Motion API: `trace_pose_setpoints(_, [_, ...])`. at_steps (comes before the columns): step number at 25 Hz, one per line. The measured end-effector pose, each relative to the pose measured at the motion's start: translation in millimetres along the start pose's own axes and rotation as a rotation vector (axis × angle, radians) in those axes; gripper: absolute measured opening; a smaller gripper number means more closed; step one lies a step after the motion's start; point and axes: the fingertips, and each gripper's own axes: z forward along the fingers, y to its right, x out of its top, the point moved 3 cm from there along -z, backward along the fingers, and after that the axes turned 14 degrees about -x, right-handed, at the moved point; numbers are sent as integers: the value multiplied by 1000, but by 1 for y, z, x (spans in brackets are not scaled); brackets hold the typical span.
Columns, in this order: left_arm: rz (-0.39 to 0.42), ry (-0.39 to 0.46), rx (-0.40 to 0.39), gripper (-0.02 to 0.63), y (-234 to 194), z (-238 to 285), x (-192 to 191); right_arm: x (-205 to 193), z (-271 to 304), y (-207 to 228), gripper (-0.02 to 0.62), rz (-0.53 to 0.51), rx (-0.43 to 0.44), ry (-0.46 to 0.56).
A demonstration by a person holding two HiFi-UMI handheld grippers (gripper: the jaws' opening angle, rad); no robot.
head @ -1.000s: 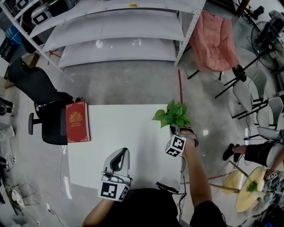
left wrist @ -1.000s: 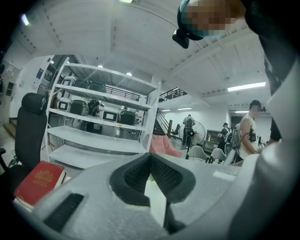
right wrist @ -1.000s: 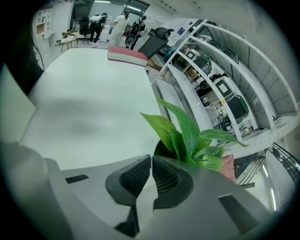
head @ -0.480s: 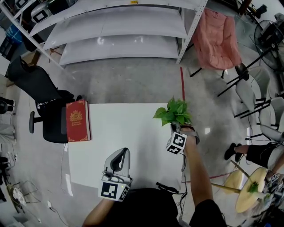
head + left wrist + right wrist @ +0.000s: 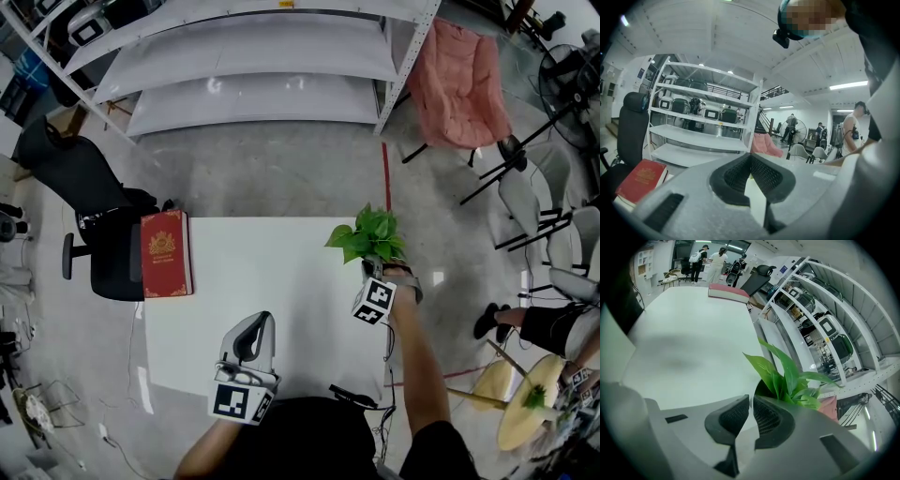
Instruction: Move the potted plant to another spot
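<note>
**Item 1: potted plant** [image 5: 367, 236]. Green and leafy, in a small pot. It is sitting at the 2 o'clock corner of the white table [image 5: 262, 281], right by the right-hand edge. No view is showing the pot's base, so I cannot tell whether it is resting on the table or raised off it.

**Item 2: right gripper** [image 5: 751, 405]. It is reaching in from the plant's 6 o'clock side. Its jaws are drawn almost together and are pinching the pale rim of the pot. One pad is lying outside the rim and the other against the dark inside, with leaves rising just beyond.

**Item 3: left gripper** [image 5: 750, 161]. It is idling low over the table's 6 o'clock edge, well apart from the plant. Its pads are meeting at the tips and nothing is showing between them but bare tabletop.

**Item 4: red book** [image 5: 166, 255]. It is lying flat at the table's 10 o'clock corner, taking no part in the work.

**Item 5: surroundings.** White shelving [image 5: 253, 84] is standing at 12 o'clock and a pink chair [image 5: 459, 84] at 1 o'clock.

**Status.** The grasp is looking secured. The carrying and setting-down are looking not yet done, since the plant is occupying the table's edge. Open tabletop toward 9 o'clock is offering room for it.
</note>
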Motion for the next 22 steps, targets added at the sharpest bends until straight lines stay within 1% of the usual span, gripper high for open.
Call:
trace_pose_setpoints(5, [3, 7, 1, 14, 3, -4, 0, 1, -6, 4, 25, 16, -17, -2])
trace_pose_setpoints(9, [3, 15, -3, 15, 5, -8, 1, 3, -16, 3, 25, 37, -14, 4])
trace_pose_setpoints(14, [5, 35, -18, 14, 11, -15, 5, 0, -35, 4, 25, 77, -52, 8])
trace_pose_setpoints(18, [9, 49, -33, 14, 17, -24, 8, 3, -64, 10, 24, 195, -92, 37])
trace_pose_setpoints(20, [10, 59, -40, 14, 20, -30, 9, 6, -81, 12, 23, 287, -113, 62])
trace_pose_setpoints(22, [11, 69, -48, 14, 23, -35, 10, 10, -99, 16, 23, 409, -140, 92])
